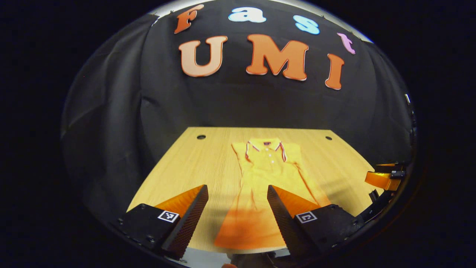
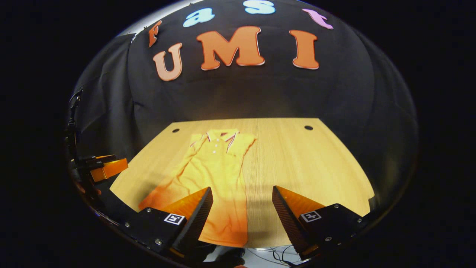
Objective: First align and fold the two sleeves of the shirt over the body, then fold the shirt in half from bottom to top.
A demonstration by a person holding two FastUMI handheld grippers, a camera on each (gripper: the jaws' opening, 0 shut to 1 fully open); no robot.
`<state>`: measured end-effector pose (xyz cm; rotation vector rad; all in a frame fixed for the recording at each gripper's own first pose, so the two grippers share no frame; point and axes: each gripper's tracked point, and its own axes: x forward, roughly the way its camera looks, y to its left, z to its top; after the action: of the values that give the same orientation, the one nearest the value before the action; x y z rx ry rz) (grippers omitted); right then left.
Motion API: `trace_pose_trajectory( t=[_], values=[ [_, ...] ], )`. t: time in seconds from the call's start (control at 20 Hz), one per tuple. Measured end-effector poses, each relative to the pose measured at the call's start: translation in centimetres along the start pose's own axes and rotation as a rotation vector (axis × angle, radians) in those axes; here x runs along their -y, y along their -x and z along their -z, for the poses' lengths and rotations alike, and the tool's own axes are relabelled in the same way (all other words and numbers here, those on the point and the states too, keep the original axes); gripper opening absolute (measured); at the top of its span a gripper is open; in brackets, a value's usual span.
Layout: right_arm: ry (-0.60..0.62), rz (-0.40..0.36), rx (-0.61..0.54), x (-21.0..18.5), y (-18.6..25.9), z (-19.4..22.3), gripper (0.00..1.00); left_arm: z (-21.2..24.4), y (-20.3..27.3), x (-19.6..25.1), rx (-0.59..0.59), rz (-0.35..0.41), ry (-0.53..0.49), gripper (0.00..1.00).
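- Left gripper (image 1: 235, 208) hovers above the near edge of the table (image 1: 178, 163), fingers spread wide, nothing between them. It sits over the hem end of the shirt (image 1: 260, 178).
- Shirt lies flat on the table, collar (image 1: 266, 146) at the far end, hem at the near edge. It looks narrow already, with the sleeves seemingly laid along the body, so I judge the sleeve step is mostly done and the bottom-to-top fold is next.
- Right gripper (image 2: 241, 208) is also spread wide and empty, over the shirt's right hem edge; bare table to its right.
- For the fold: drop each gripper onto its own hem corner, pinch every layer, lift together at equal height.
- Carry the hem straight toward the collar, keep the side edges lined up, lay it down flat before releasing.
- Risk: grabbing just the top layer, or skewing if one side leads.
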<state>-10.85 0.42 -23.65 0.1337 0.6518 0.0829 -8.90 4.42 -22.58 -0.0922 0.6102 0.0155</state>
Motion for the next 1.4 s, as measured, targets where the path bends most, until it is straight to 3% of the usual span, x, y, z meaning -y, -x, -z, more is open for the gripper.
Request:
trace_pose_trajectory(
  t=[0.2, 0.6, 0.9, 1.15, 1.25, 1.3, 1.4],
  values=[
    [-0.01, -0.018, -0.162, 0.2, -1.5, 5.6, 0.98, 5.2, -2.2, 0.0, -0.165, 0.006, -0.014, 0.98],
    [-0.001, -0.035, -0.372, -1.0, -3.4, 11.1, 0.98, 4.9, -3.1, 0.4, -0.416, 0.061, 0.004, 0.98],
    [0.028, -0.035, -0.519, -1.0, -4.2, 14.6, 0.98, 8.6, -4.0, 0.3, -0.568, 0.053, -0.036, 0.99],
    [0.05, -0.013, -0.575, -1.4, -5.0, 16.1, 0.93, 10.0, -4.7, 0.1, -0.648, 0.042, -0.059, 0.97],
    [0.086, 0.003, -0.589, -1.4, -4.9, 16.3, 0.78, 10.3, -5.1, 0.3, -0.664, 0.05, -0.074, 0.99],
    [0.104, 0.014, -0.602, -1.3, -5.2, 16.5, 0.8, 10.7, -5.3, 0.4, -0.681, 0.051, -0.08, 0.99],
    [0.118, 0.026, -0.62, -1.5, -5.4, 16.6, 0.74, 11.5, -5.3, 0.5, -0.698, 0.056, -0.091, 0.99]
  ],
)
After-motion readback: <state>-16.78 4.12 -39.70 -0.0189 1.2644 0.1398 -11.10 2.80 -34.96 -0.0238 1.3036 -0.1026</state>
